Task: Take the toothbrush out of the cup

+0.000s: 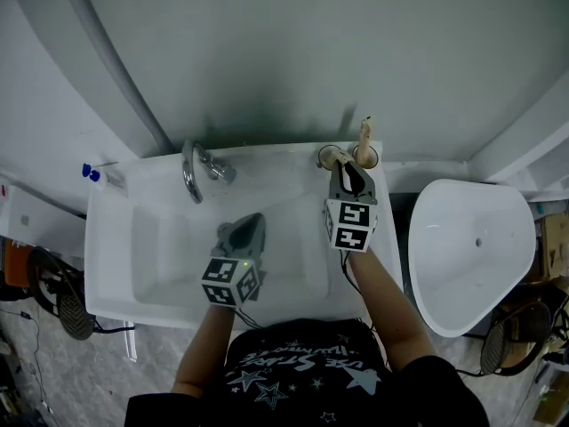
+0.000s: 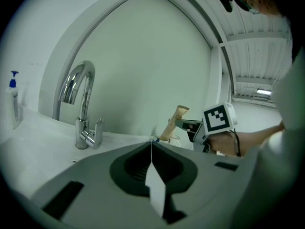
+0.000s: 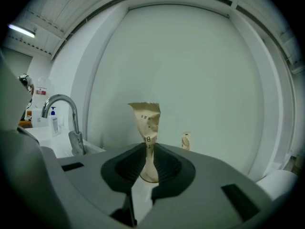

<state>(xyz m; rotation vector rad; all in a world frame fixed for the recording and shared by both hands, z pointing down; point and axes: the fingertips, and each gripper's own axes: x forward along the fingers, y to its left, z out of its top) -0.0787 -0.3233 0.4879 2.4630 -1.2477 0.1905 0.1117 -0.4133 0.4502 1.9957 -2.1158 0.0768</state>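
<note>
Sink (image 1: 110,254), chrome faucet (image 1: 191,174), pump bottle (image 1: 95,175) (blue top)

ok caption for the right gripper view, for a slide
Right tool clamped on the paper-wrapped toothbrush, chrome faucet off to the left

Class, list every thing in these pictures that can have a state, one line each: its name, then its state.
toothbrush: paper-wrapped, tilted, lower end at the cup's mouth.
cup: upright.
right gripper: shut on the toothbrush.
left gripper: shut, nothing between its jaws.
faucet: no water running.
soap bottle: upright.
</note>
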